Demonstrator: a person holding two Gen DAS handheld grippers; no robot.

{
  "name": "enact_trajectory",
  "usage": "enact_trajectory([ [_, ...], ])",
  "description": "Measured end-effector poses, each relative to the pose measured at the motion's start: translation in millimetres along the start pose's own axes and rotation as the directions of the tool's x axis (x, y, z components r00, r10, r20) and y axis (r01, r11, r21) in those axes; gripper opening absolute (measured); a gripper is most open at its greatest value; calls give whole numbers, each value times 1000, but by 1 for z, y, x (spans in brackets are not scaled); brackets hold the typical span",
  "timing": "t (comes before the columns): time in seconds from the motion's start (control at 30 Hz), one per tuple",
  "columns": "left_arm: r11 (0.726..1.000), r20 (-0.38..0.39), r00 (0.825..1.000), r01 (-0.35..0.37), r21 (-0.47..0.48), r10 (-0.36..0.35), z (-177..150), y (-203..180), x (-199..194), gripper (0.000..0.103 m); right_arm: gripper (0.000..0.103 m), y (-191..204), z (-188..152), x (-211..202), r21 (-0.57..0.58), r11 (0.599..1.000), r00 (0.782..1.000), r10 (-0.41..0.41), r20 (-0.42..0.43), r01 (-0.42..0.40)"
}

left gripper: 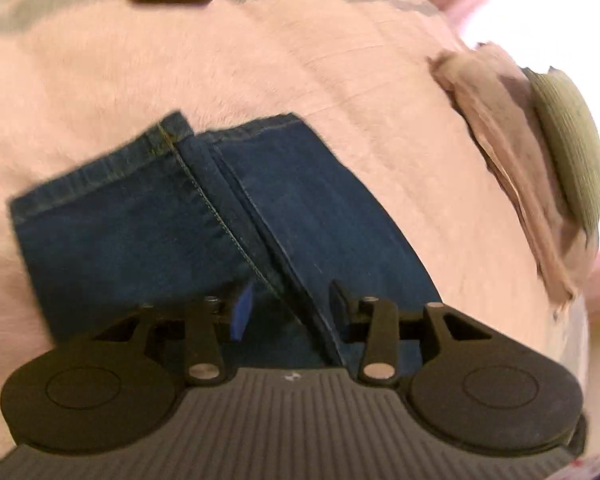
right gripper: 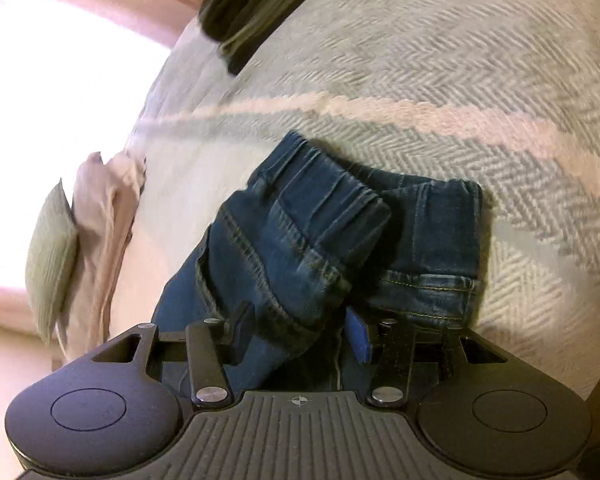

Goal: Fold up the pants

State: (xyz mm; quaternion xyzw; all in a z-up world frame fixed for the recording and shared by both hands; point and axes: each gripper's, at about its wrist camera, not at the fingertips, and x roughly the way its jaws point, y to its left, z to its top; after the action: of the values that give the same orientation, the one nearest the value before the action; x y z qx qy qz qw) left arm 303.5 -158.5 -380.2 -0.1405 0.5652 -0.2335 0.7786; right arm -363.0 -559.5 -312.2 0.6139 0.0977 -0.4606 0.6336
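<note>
The pants (left gripper: 204,216), dark blue denim, were found lying on a bed covered by a pink fleece blanket (left gripper: 260,68) and a grey herringbone blanket (right gripper: 480,92). In the left wrist view the two leg hems lay side by side at centre frame, one leg overlapping the other along a stitched seam. In the right wrist view the waistband end (right gripper: 328,216) was seen bunched and partly doubled over at centre frame.

The left hand-held gripper (left gripper: 288,308) was observed with jaws partly parted over the legs; no cloth was seen pressed by its pads. The right hand-held gripper (right gripper: 300,332) stood roughly half open with denim lying between its pads; no clamping could be confirmed, and the cloth appeared released.

A beige garment (left gripper: 512,168) and a green cushion (left gripper: 568,152) were noted at right of the left view, well apart from the pants.

Risks were judged as follows. The bunched waistband could set a crooked crease if the next fold were made over it. The overlapped legs could slide apart on the fleece. A shallow pinch could take only the upper layer, leaving the lower one behind.
</note>
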Motion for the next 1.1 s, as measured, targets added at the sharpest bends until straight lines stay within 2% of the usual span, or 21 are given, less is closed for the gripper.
enact_trajectory([
  [0.1,999,-7,1000,23,-40,-23,8,6,19,36,46,-5,-6,-2,35,999,999,8,37,-9],
  [0.17,999,6,999,48,-26,-48,14,6,22,33,46,-14,-5,-11,49,999,998,19,57,-21],
  [0.2,998,9,998,57,-23,-57,15,6,21,27,46,-14,-2,-10,55,998,998,19,62,-23],
  [0.23,997,13,997,72,-23,-71,19,6,20,13,46,-15,-3,-15,61,998,998,22,65,-26],
  [0.3,996,27,995,93,12,-93,26,3,16,5,46,-12,-2,-17,61,997,997,36,70,-40],
  [0.4,992,49,995,78,103,-83,30,-2,11,4,46,-8,-5,-24,66,995,994,65,93,-71],
  [0.53,958,34,999,0,286,-10,23,-13,17,6,46,-11,-7,-21,109,990,992,81,99,-92],
  [0.73,941,50,997,44,335,-64,25,-19,2,4,46,-15,-5,-19,121,988,988,85,128,-100],
  [0.8,925,41,998,24,379,-42,26,-25,4,1,20,-16,-3,-15,122,989,987,69,142,-87],
  [0.87,901,42,998,15,434,-37,27,-35,1,0,12,-10,5,-19,106,992,988,46,147,-62],
  [0.97,880,72,989,81,467,-129,39,-49,-24,1,9,14,23,-39,-2,991,974,131,187,-133],
  [1.03,856,123,968,131,500,-220,45,-53,-53,1,9,27,35,-56,-46,976,954,217,205,-212],
  [1.1,834,162,947,153,530,-277,42,-42,-81,3,9,28,42,-71,-74,968,944,250,214,-240],
])
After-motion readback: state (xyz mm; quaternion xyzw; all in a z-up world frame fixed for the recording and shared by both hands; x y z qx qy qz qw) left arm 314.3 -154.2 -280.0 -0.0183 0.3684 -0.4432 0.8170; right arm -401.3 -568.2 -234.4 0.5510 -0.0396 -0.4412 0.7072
